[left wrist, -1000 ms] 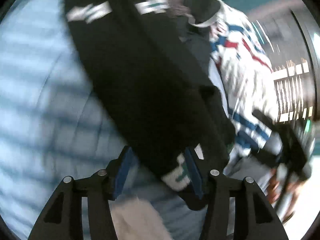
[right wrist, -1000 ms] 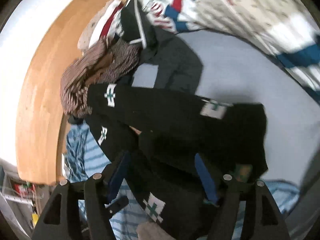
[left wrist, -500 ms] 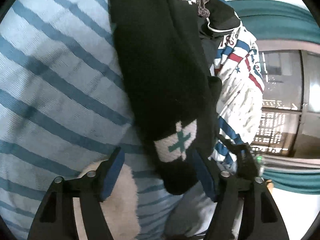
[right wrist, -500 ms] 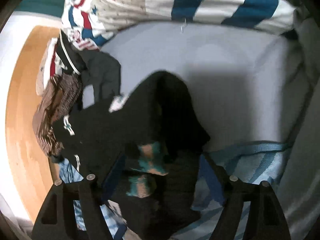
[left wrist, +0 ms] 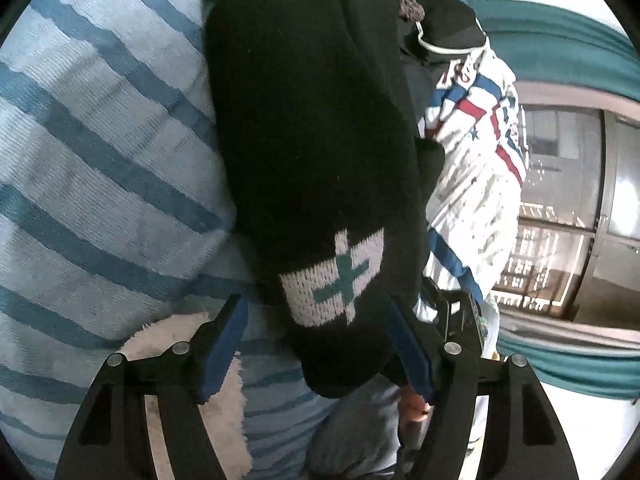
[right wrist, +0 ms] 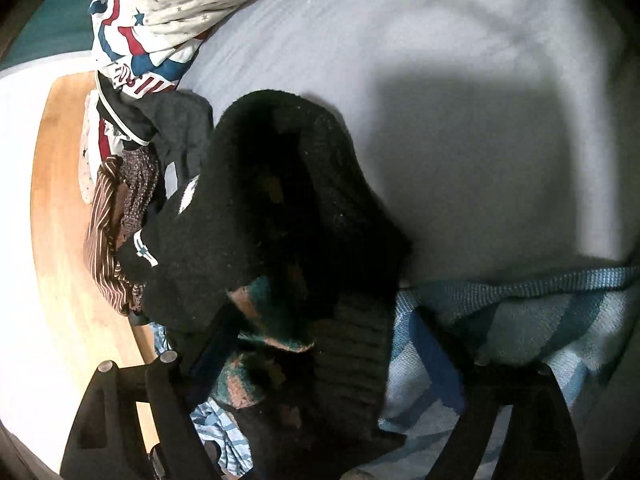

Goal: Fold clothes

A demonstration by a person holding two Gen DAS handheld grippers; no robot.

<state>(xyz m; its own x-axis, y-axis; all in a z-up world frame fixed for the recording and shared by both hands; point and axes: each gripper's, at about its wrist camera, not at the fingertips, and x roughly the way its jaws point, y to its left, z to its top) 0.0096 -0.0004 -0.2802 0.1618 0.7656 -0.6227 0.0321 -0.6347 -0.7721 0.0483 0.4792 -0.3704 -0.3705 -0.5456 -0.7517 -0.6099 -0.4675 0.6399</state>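
My left gripper hangs released, my right gripper is opening around the black sweater, which looks thick, soft and floppy, so I'd pinch its ribbed hem.

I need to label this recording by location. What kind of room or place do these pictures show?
Probably a bedroom at home. A pale bedsheet spreads like a mattress cover, with a wooden bed frame edge beside it, and a pile of loose clothes lies on it around a black knit sweater.
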